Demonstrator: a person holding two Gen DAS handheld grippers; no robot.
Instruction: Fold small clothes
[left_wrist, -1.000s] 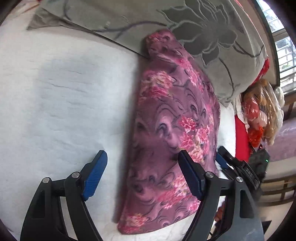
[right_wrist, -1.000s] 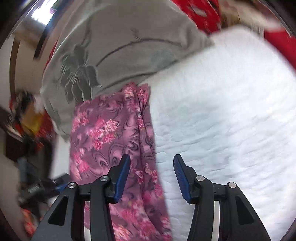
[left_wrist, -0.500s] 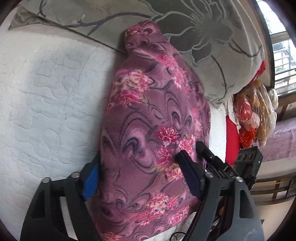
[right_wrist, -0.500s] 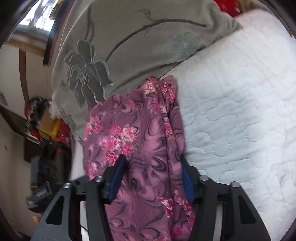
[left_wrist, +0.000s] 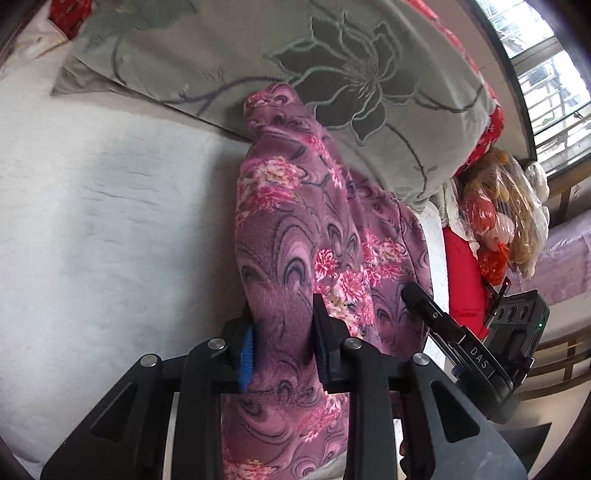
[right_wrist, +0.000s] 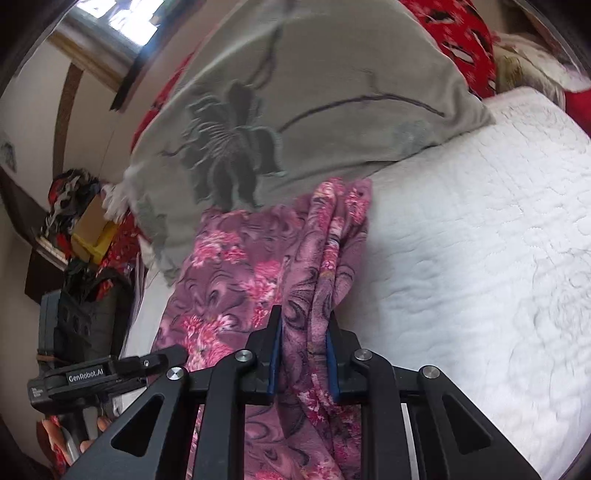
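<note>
A purple fleece garment (left_wrist: 295, 236) with pink flowers lies lengthwise on the white quilted bed (left_wrist: 110, 229). Its far end touches a grey pillow (left_wrist: 332, 74). In the left wrist view my left gripper (left_wrist: 282, 332) has its jaws closing, and both pads press a bunched fold of the garment's near left edge. In the right wrist view the garment (right_wrist: 240, 258) hangs in folds. My right gripper (right_wrist: 303, 343) is closing too, its blue pads squeezing the gathered right edge. Each gripper shows in the other's view, the right gripper (left_wrist: 461, 347) and the left gripper (right_wrist: 107, 373).
The grey flowered pillow (right_wrist: 295, 110) lies across the head of the bed, with red cloth (right_wrist: 461, 33) behind it. Plastic bags (left_wrist: 506, 221) and a window (left_wrist: 546, 74) are off the bed's right side. Clutter on a shelf (right_wrist: 81, 221) stands beyond the left edge.
Both grippers stood open over the garment's near end, moved onto it and closed on its two edges. The cloth between them is now bunched and lifted off the quilt.
</note>
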